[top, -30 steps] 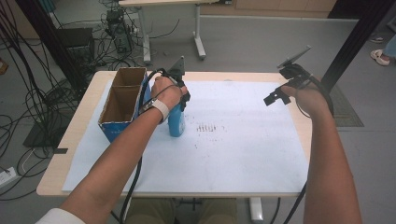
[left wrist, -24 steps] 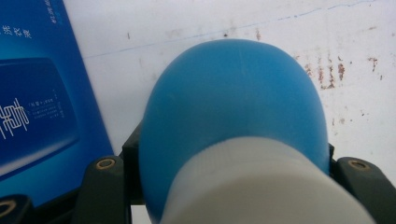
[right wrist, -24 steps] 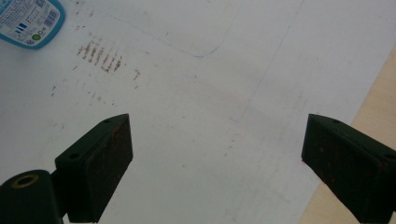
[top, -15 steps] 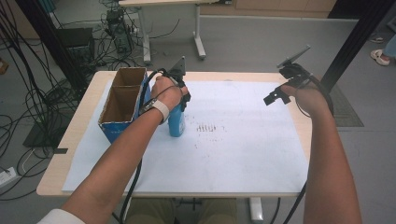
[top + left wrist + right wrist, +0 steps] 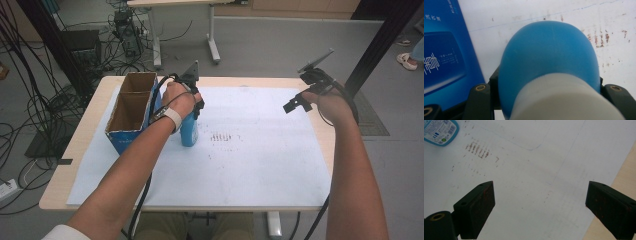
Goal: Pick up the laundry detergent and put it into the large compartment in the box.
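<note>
The blue bottle point(image 5: 189, 131) is standing upright on the white paper sheet point(image 5: 260, 165) that is covering the desk point(image 5: 75, 165), in the left half, just beside the blue cardboard box point(image 5: 131, 112) near the far left corner. The left gripper point(image 5: 192, 102) is coming down on it from above and its 2 jaws are pinching the bottle at the top; in the left gripper view the blue body point(image 5: 549, 57) is sitting between them. The right gripper point(image 5: 300, 102) is hovering near the far right corner, well apart from the bottle, with its 2 jaws spread wide and holding nothing. Some reddish-brown marks point(image 5: 221, 137) are lying on the paper near the bottle.
</note>
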The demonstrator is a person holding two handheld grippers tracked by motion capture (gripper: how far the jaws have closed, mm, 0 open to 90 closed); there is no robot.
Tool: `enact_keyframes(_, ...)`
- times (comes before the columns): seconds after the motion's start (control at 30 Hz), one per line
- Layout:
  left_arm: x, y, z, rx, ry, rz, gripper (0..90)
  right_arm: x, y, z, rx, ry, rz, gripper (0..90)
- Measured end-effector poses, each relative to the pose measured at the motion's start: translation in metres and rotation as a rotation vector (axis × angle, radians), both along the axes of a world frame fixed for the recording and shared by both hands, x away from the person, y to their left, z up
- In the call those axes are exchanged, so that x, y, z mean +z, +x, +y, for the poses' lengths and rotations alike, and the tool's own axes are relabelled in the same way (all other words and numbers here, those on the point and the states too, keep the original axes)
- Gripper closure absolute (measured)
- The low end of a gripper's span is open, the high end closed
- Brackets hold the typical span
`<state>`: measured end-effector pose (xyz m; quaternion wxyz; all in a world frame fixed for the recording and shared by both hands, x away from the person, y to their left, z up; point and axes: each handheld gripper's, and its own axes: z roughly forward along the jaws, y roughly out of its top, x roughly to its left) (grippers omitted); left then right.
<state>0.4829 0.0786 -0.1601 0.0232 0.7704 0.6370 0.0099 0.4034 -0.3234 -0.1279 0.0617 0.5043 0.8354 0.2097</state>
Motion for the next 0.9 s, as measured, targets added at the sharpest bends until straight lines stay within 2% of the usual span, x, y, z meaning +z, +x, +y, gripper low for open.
enact_keyframes(0.9,-0.0002,-0.0007,-0.0005,-0.004,0.003,-0.002,39.6,0.0015,0.0004,0.0015,0.002,0.001,-0.002,8.5)
